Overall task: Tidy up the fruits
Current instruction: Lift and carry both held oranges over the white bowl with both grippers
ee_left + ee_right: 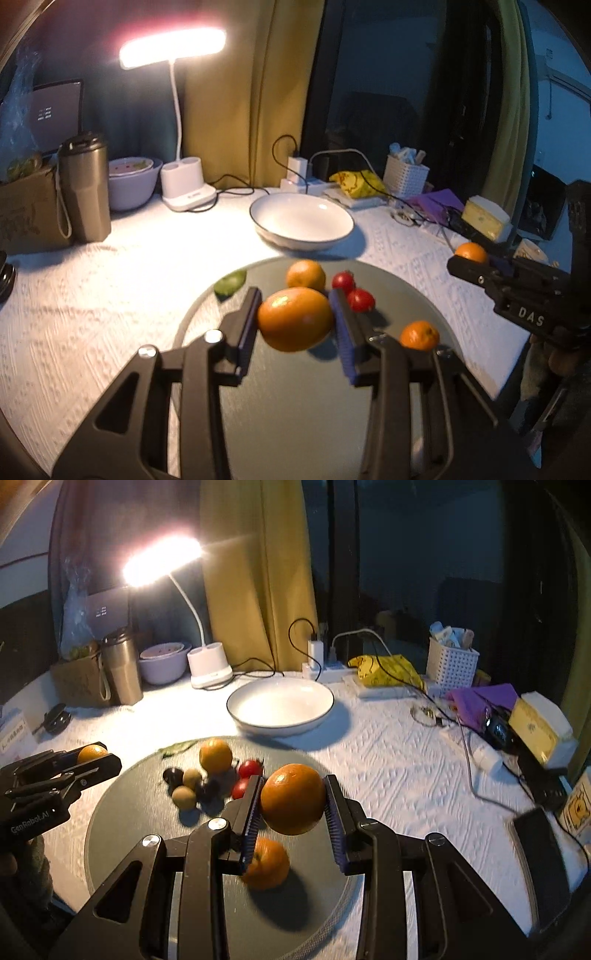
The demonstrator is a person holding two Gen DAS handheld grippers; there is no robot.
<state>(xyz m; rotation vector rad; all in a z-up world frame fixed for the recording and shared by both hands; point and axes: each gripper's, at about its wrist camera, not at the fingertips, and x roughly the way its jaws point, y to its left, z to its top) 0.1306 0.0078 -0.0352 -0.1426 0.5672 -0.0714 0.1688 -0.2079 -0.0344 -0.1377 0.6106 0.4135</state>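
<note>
Meanwhile, your left gripper (295, 325) and right gripper (293, 801) each clamp an orange above the grey tray (122, 812); the white bowl (280, 716) sits empty, other fruit awaiting.

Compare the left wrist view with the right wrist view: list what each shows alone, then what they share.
Only the left wrist view: a whole green piece at the tray's far edge, where the right view catches just a sliver.

Only the right wrist view: two brown round fruits and dark fruits on the tray, plus a black flat device at the right.

Both: the grey round tray, the empty white bowl, the lit lamp, red tomatoes, loose oranges on the tray, and each tongs, left tongs and right tongs, clamped on an orange.
</note>
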